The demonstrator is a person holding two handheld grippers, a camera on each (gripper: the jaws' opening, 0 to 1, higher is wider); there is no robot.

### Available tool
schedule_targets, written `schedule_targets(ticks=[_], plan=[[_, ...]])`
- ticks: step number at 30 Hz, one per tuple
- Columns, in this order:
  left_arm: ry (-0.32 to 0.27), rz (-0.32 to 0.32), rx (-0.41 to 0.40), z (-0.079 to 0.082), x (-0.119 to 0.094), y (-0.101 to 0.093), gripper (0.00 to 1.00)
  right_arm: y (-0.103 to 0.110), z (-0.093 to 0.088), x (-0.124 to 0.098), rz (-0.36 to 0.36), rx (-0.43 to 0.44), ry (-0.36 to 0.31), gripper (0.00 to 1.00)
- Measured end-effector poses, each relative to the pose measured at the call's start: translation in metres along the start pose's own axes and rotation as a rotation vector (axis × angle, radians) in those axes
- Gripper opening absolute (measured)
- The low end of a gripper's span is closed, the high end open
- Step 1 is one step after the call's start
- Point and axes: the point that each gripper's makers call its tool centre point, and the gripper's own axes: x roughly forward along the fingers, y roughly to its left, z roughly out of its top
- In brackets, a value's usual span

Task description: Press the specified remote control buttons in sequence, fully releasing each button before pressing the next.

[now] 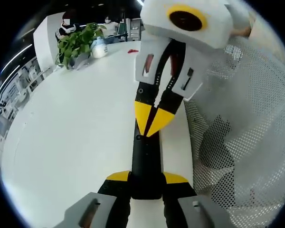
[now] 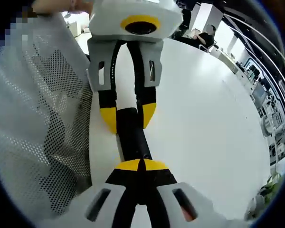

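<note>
Left gripper view looks over a wide white table point(image 1: 76, 133), a person's white mesh garment point(image 1: 247, 142) crowding one edge and a potted plant point(image 1: 76, 45) with a bottle point(image 1: 99, 47) at the far edge. Lying on the table, the black remote control point(image 1: 146, 161) is clamped at one end by the left gripper point(image 1: 146, 183). Its other end sits under the right gripper point(image 2: 141, 166), whose yellow tips meet on top.

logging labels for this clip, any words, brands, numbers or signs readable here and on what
No text can be read.
Remote control: black, held between the left tongs, with the shut right tongs on it; no button marks legible.
White bottle by the plant: label too small and blurred to read.
</note>
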Motion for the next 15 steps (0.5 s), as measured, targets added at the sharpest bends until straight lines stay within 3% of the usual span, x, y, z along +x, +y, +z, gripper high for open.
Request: schedule_targets(ticks=[6,9,15], plan=[[0.000,-0.002,0.002,0.0000,-0.0001,0.0001,0.25,0.0015,0.0009,0.0004,0.044,-0.126,0.032,0.00],[-0.001,-0.004,0.001,0.0001,-0.0004,0.0000,0.25,0.0041,0.0019,0.0008,0.048,-0.305,0.053,0.00],[-0.004,-0.009,-0.009,0.0003,-0.0008,0.0001,0.25,0.0067,0.0019,0.0022,0.067,-0.489,0.109,0.00]])
